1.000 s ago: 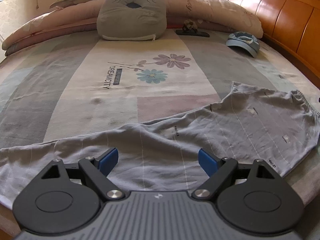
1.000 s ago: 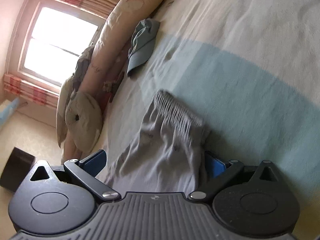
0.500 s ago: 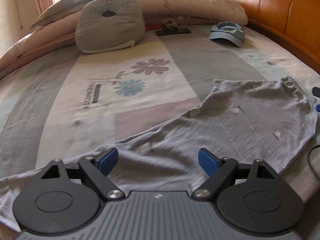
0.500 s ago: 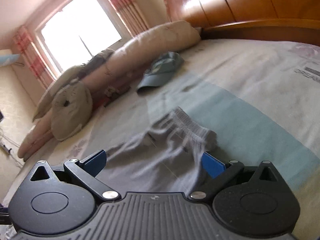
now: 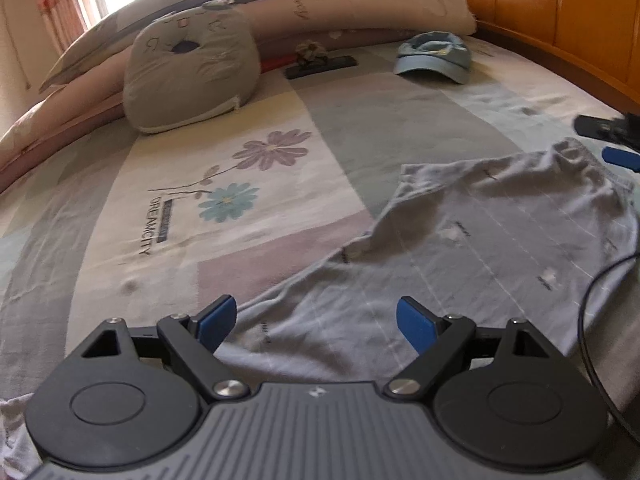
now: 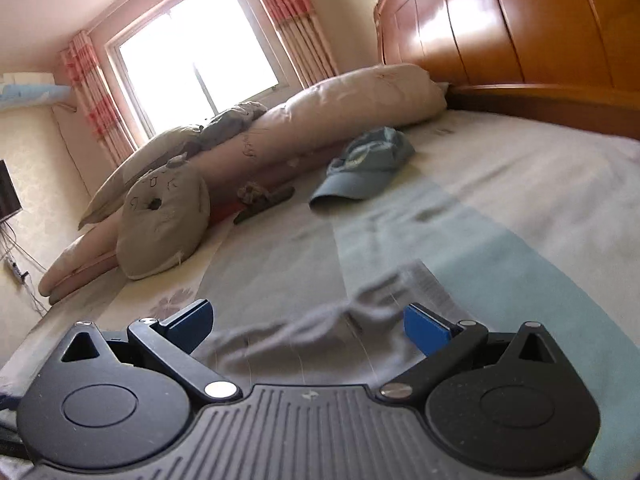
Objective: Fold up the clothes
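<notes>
Light grey trousers [image 5: 480, 232] with thin white lines lie spread on the bed, the waistband at the right end. My left gripper [image 5: 316, 324] hovers open over the leg part, and its blue pads stand wide apart with only flat cloth below. At the right edge of the left wrist view, my right gripper [image 5: 618, 152] shows as a black part and a blue pad beside the waistband. In the right wrist view, my right gripper [image 6: 310, 324] is open over the blurred waistband end of the trousers [image 6: 320, 332], and the pads are not pressing on it.
A blue cap [image 5: 434, 56], a grey cushion [image 5: 188, 76], a rolled quilt [image 5: 360, 4] and a flat black object [image 5: 320, 66] lie at the far side. The wooden headboard [image 5: 560, 20] runs along the right. A black cable [image 5: 592, 300] hangs over the trousers.
The right wrist view has rolled from tilted to nearly upright and risen, so the waistband sits lower in it. The left gripper has shifted sideways, and the right gripper has come into its view.
</notes>
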Motion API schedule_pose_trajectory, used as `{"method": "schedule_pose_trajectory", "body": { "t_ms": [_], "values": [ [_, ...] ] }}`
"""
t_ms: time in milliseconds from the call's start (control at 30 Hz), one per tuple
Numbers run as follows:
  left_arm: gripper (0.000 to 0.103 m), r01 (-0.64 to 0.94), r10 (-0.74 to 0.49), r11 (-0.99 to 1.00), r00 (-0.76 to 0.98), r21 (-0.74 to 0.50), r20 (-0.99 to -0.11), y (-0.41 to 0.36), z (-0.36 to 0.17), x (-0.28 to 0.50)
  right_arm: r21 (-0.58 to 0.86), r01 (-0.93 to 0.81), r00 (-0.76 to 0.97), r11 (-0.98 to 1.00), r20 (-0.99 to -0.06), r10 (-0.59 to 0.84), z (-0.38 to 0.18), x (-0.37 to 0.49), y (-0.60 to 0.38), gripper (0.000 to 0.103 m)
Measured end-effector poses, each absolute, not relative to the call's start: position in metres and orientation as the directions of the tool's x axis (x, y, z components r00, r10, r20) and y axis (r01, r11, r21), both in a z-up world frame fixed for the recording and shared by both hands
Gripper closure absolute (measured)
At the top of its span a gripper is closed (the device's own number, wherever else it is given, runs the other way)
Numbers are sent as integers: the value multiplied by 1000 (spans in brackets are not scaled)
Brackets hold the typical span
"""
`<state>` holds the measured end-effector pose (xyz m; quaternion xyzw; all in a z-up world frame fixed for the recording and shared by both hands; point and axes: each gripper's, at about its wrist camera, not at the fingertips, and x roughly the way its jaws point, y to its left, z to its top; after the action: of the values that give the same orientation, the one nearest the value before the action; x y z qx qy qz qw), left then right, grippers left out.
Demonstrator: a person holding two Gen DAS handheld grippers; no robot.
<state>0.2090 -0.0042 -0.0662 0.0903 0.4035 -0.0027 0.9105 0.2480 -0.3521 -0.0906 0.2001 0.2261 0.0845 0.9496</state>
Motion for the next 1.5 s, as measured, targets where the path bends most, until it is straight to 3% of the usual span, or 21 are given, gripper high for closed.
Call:
{"method": "schedule_pose_trajectory", "body": {
  "t_ms": [233,467,567,700,800,967,1100,1267,1500],
  "values": [
    [16,28,129,981,647,193,-751,9,-67,210,356,107,789,928,-599,139,-115,331,-319,0],
    [16,51,113,980,648,190,-754,3,-68,209,339,69,786,938,-598,158,-116,349,-312,0],
    [16,66,99,980,649,186,-755,0,-70,209,433,29,780,901,-574,251,-108,332,-324,0],
    [16,80,79,981,663,176,-744,-3,-67,206,595,-65,789,801,-461,406,-91,276,-355,0],
    [16,88,59,983,674,159,-736,-3,-66,203,678,-62,801,732,-404,442,-87,234,-393,0],
    [16,98,17,989,679,114,-734,-4,-69,200,791,113,779,601,-445,440,-111,212,-459,0],
    [16,104,-8,991,684,87,-729,-3,-68,193,856,178,725,486,-448,524,-134,227,-473,0],
    [16,71,-4,996,684,61,-729,10,-70,188,814,191,681,548,-512,523,-132,251,-456,0],
    [16,49,-20,999,689,19,-725,22,-72,183,838,148,693,525,-466,549,-139,268,-452,0]
  ]
}}
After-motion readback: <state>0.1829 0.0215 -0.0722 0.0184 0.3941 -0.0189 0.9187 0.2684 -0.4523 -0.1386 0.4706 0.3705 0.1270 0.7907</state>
